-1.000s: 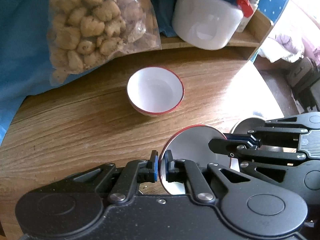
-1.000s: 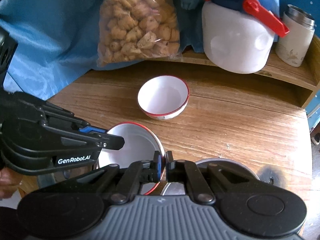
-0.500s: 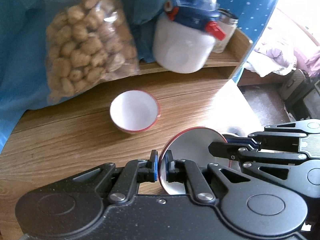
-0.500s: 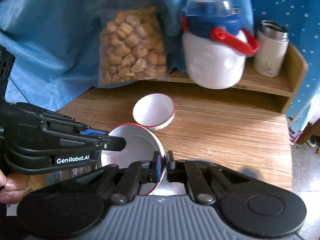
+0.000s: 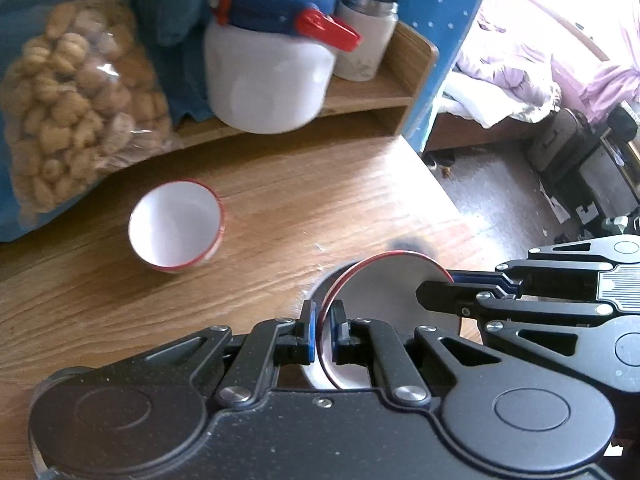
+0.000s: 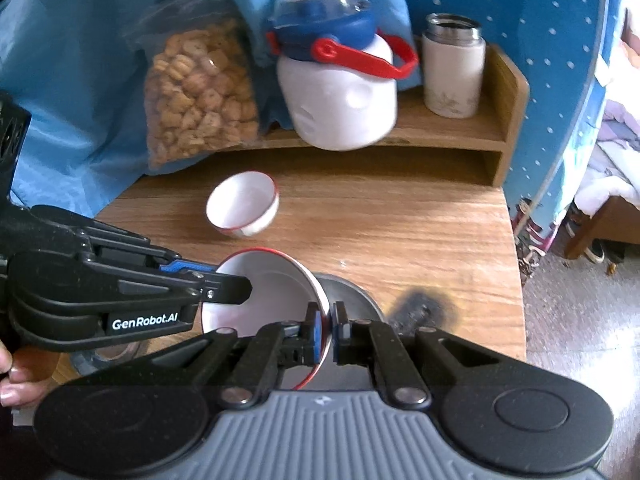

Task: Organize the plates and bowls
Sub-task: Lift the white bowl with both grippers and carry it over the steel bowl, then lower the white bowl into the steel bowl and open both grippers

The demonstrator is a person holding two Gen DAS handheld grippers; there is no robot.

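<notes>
Both grippers hold one white red-rimmed bowl by opposite rims. My left gripper is shut on its left rim, my right gripper on its right rim. The held bowl also shows in the right wrist view, above a grey metal plate on the wooden table. That plate's edge also shows in the left wrist view. A second small white red-rimmed bowl stands on the table further back; it also shows in the right wrist view.
A bag of puffed snacks, a white jug with blue lid and red handle and a white steel flask stand on a low wooden shelf at the back. A dark burn mark lies near the table's right edge.
Both grippers have lifted and drawn back with the held bowl; the small bowl and shelf items look farther away. The held bowl has shifted right, over the metal plate.
</notes>
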